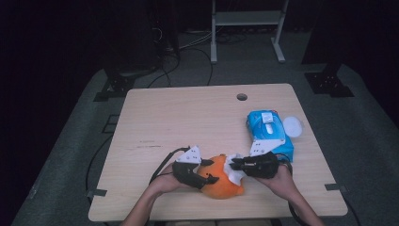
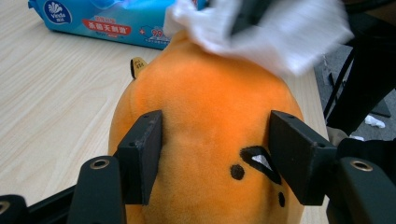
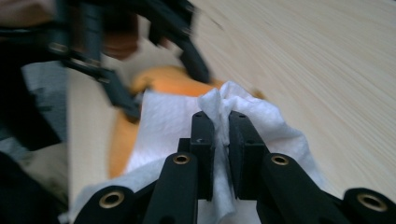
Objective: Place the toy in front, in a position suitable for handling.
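Lower centre of the high view: left gripper (image 1: 208,171) clamping orange plush toy (image 1: 221,183); right gripper (image 1: 234,165) pinching white wet wipe (image 1: 234,170) against it.

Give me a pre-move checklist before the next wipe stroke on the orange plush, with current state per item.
1. Left gripper clamped on the orange plush toy: ok, both jaws press into its sides.
2. Right gripper holding the white wipe: ok, a fold is pinched between the shut jaws.
3. Wipe in contact with the toy: ok, it lies draped over the toy's top in the left gripper view.
4. Toy resting on the table: ok, it sits near the front edge in the high view.
5. Blue wipes pack out of the stroke path: ok, it lies behind the right hand.
6. Which parts of the plush are already wiped: cannot tell.
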The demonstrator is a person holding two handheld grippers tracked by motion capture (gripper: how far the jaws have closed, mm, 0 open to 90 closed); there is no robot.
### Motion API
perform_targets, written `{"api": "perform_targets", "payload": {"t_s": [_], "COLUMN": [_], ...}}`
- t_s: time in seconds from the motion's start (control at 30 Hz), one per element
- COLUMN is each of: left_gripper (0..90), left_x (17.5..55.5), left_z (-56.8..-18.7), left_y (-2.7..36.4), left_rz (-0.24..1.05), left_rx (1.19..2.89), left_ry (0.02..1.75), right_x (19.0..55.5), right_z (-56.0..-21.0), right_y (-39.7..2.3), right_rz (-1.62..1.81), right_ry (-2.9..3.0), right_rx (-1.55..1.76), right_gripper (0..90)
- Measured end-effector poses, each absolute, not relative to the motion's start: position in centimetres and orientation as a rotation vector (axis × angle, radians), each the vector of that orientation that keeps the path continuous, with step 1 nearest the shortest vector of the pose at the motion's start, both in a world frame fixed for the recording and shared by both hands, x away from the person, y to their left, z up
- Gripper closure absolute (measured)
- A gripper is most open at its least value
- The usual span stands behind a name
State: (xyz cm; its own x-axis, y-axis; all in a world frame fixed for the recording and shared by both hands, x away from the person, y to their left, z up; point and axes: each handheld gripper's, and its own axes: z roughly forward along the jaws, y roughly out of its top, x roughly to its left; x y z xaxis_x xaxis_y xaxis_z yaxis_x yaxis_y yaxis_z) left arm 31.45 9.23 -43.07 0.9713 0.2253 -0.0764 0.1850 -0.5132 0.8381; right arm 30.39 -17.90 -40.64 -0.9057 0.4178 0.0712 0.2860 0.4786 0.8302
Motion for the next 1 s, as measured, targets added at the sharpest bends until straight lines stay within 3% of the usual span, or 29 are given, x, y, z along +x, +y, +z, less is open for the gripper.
{"api": "perform_targets", "payload": {"t_s": [0.1, 0.23, 0.37, 0.6, 0.73, 0.83, 0.9, 1.0], "left_gripper": [34.5, 25.3, 32.3, 33.4, 18.8, 13.0, 13.5, 24.8], "left_x": [31.5, 31.6, 31.3, 31.2, 31.6, 32.1, 32.2, 31.7], "left_z": [-42.8, -41.7, -42.2, -42.0, -41.8, -41.9, -42.2, -42.6], "left_y": [9.3, 9.6, 9.2, 9.3, 9.5, 9.6, 9.5, 9.2], "left_rz": [0.033, 0.003, 0.056, 0.037, 0.012, 0.004, -0.019, 0.018], "left_rx": [2.126, 2.091, 2.137, 2.144, 2.110, 2.107, 2.119, 2.145], "left_ry": [0.291, 0.314, 0.299, 0.277, 0.337, 0.395, 0.403, 0.364], "right_x": [29.6, 29.2, 29.3, 30.3, 29.9, 29.5, 29.3, 29.3], "right_z": [-40.5, -40.7, -40.5, -40.6, -41.0, -41.0, -40.9, -40.5], "right_y": [-16.5, -16.3, -16.6, -17.2, -17.2, -17.2, -17.1, -17.1], "right_rz": [1.406, 1.403, 1.422, 1.404, 1.388, 1.404, 1.397, 1.400], "right_ry": [2.609, 2.644, 2.648, 2.588, 2.631, 2.663, 2.671, 2.645], "right_rx": [0.521, 0.476, 0.468, 0.586, 0.540, 0.492, 0.464, 0.479], "right_gripper": [80.4, 80.4, 80.5, 80.5, 80.4, 80.4, 80.4, 80.4]}}
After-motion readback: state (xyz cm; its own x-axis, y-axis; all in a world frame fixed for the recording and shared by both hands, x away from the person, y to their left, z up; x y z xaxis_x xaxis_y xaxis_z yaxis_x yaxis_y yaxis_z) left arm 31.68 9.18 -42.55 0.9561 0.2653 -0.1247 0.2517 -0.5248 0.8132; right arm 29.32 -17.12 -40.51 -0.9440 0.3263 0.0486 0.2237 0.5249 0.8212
